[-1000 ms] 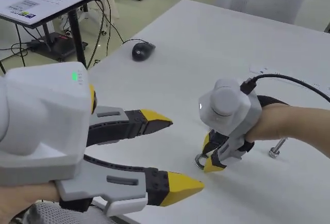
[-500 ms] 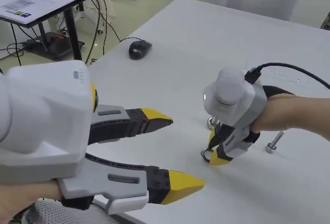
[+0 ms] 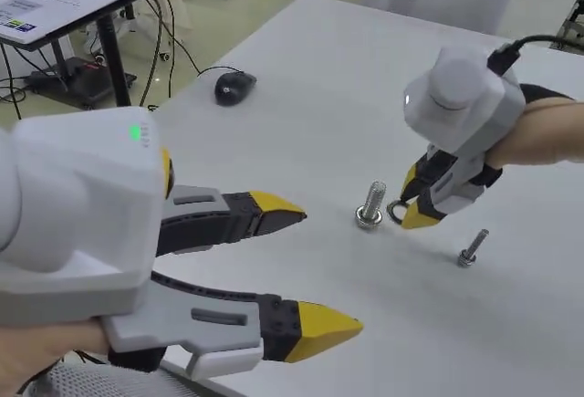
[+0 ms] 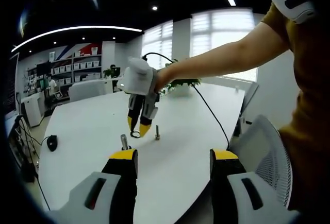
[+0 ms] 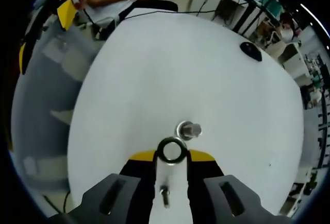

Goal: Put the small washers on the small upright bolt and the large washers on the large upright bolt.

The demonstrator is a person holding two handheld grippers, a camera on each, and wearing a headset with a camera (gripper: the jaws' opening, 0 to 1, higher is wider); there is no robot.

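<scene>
Right gripper view looks down along the right tool. Its yellow tips pinch the rim of a large silver ring washer, held just beside the top of the large silver upright bolt and not yet over it. To do this well, I judge the washer should shift sideways until its hole is centred on the shank. It should be kept level, lowered past the threads and only then released, since a tilt could snag it. The bolt's long axis stands vertical on the white table, head down and threaded end up. The washer's hole faces roughly down along the jaws. The small silver bolt stands near. The left tool hangs wide and empty.
</scene>
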